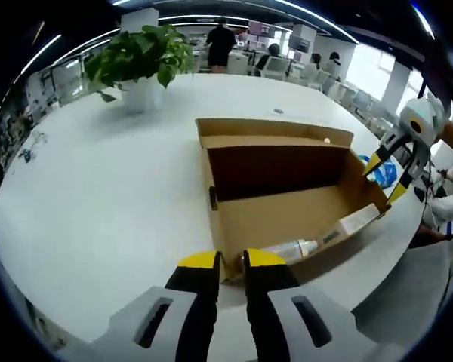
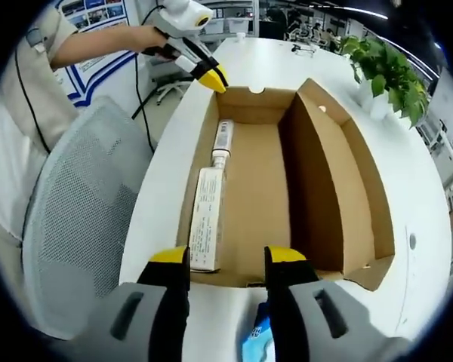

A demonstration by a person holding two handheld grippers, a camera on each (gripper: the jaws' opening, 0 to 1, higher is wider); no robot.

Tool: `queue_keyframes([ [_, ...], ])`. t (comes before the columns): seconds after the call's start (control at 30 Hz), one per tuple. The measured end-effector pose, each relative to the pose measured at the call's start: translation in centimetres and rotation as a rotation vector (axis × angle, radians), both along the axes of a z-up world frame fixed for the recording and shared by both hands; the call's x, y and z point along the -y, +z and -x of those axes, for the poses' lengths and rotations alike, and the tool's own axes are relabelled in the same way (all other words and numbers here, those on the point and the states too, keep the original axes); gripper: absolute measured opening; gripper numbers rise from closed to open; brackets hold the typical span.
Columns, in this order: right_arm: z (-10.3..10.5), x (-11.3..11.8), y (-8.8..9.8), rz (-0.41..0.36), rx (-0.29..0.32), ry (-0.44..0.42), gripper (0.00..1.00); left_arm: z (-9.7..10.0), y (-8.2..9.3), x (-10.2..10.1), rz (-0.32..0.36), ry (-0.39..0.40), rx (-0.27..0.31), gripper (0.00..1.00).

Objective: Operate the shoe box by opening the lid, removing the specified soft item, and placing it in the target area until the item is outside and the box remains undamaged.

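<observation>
Cardboard shoe box (image 2: 287, 188) open; tube (image 2: 208, 219) inside, label print unreadable.

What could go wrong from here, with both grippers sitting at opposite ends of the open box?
1. The open brown cardboard shoe box lies near the white table's edge; a push from either end could slide it off.
2. The left gripper has its jaws almost closed at the box's end wall; gripping there could crease the cardboard.
3. The clear tube and long white carton lie tight against the side wall, so the right gripper may scrape it.
</observation>
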State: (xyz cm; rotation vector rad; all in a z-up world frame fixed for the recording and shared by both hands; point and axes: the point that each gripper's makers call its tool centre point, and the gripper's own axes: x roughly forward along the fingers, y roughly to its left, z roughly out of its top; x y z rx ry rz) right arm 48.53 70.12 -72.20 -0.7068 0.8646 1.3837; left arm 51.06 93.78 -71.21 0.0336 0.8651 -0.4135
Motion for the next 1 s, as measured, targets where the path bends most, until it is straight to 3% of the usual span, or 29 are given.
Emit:
queue_keyframes([
  [0.17,0.2,-0.3,-0.8,0.013,-0.029,0.033,0.37,0.1,-0.4,-0.4,-0.01,0.007,-0.009,0.03],
  [0.5,0.6,-0.7,-2.1,0.023,-0.089,0.063,0.35,0.1,-0.5,-0.3,-0.008,-0.004,-0.017,0.03],
  [0.8,-0.6,-0.2,-1.8,0.031,-0.041,0.05,0.34,0.1,-0.5,-0.3,-0.014,-0.011,-0.02,0.03],
  [1.0,0.1,-0.4,-1.6,0.019,-0.055,0.056,0.33,0.2,-0.5,-0.3,-0.016,-0.011,-0.021,0.03],
])
